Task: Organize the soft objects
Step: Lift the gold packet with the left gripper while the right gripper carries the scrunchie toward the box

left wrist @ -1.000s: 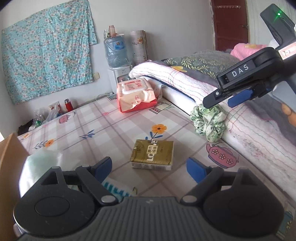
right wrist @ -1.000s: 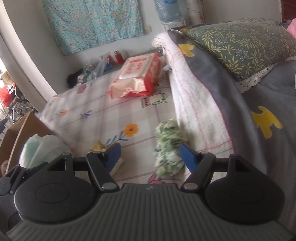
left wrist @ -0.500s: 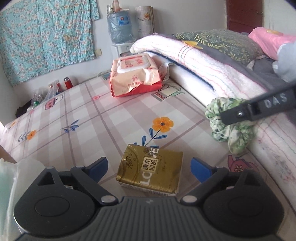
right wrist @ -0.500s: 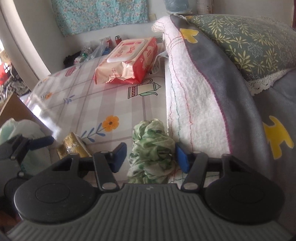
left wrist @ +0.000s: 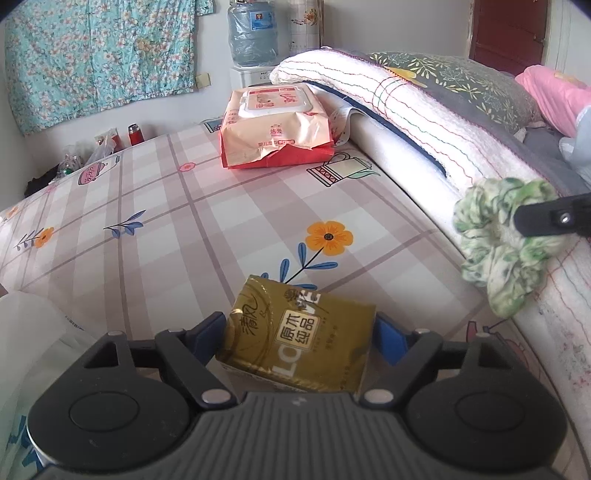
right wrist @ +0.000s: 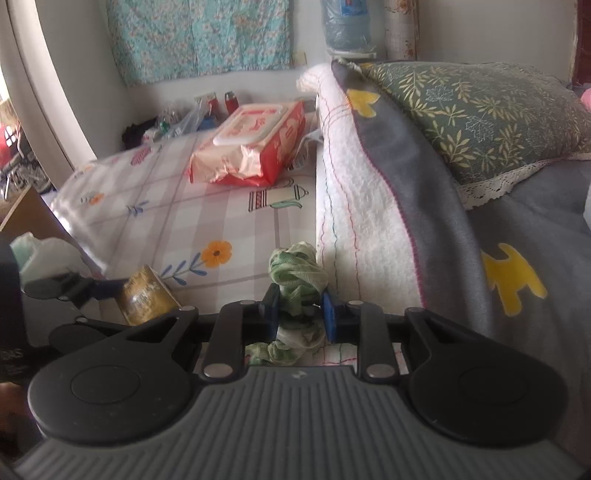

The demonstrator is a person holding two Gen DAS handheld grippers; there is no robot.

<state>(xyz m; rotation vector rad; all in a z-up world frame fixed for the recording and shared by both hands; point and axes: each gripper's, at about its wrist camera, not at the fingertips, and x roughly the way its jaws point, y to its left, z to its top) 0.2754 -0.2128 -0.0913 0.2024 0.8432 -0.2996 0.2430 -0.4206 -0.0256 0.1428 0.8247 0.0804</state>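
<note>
Two pickups are in hand at the same moment. The right gripper (right wrist: 300,314) is closing on the green scrunchie (right wrist: 297,275), which lies on the bed sheet (left wrist: 155,206) just against the folded white blanket (right wrist: 354,206); the blue fingers (right wrist: 271,314) already pinch the cloth between them. The left gripper (left wrist: 299,334) is closing around the gold tissue pack (left wrist: 299,339), which lies on the sheet near the orange flower print. The pack sits between its fingers (left wrist: 208,334), and they look to be at its sides, but I cannot tell if they press it yet.

I judge the task is at an early step: the big wipes pack (left wrist: 275,125) lies far up the sheet, untouched. The next move calls for a full squeeze on both things, then a lift. The scrunchie is loose cloth and may slip or hang from one side; the tissue pack is soft and will dent.

Readable writing: the tissue pack shows "原木纯品", also large letters "LO" and part of "VE". The wipes pack has print that is too small to read. The water bottle (left wrist: 252,33) has a blue label, not readable.
</note>
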